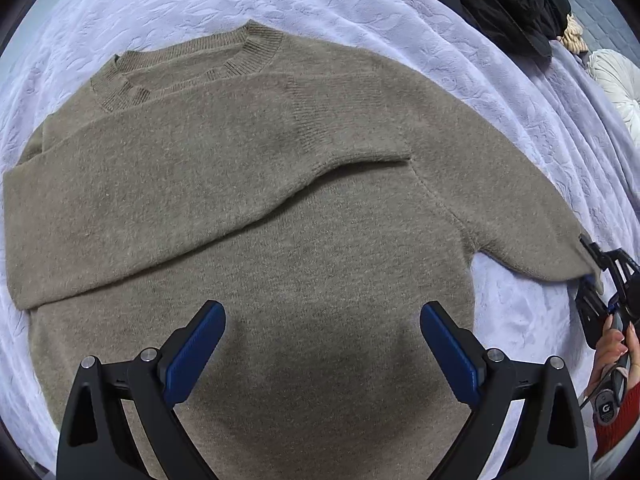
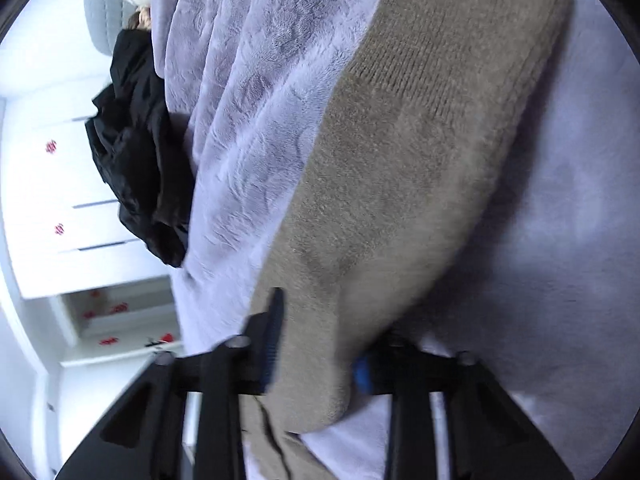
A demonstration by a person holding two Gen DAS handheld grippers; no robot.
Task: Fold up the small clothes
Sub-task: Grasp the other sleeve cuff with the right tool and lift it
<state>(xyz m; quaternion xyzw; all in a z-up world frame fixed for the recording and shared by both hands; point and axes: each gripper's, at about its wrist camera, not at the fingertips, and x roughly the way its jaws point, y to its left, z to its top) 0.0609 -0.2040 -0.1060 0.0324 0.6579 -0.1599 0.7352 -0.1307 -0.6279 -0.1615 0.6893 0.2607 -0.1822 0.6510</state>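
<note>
A taupe knit sweater [image 1: 280,208] lies flat on a lavender blanket [image 1: 200,4], collar at the far side. Its left sleeve [image 1: 180,184] is folded across the chest. My left gripper [image 1: 322,320] is open and empty above the sweater's lower body. The right sleeve [image 1: 532,224] stretches out to the right. My right gripper [image 1: 592,276] holds the sleeve's cuff end at the right edge. In the right wrist view the sleeve [image 2: 400,184] runs between the fingers of that gripper [image 2: 316,344], which are closed against the thick cuff.
A black garment [image 1: 504,4] is heaped at the far right of the bed, also in the right wrist view [image 2: 140,160]. A white round cushion [image 1: 616,80] lies beside it. A white cabinet with red marks [image 2: 60,208] stands beyond the bed.
</note>
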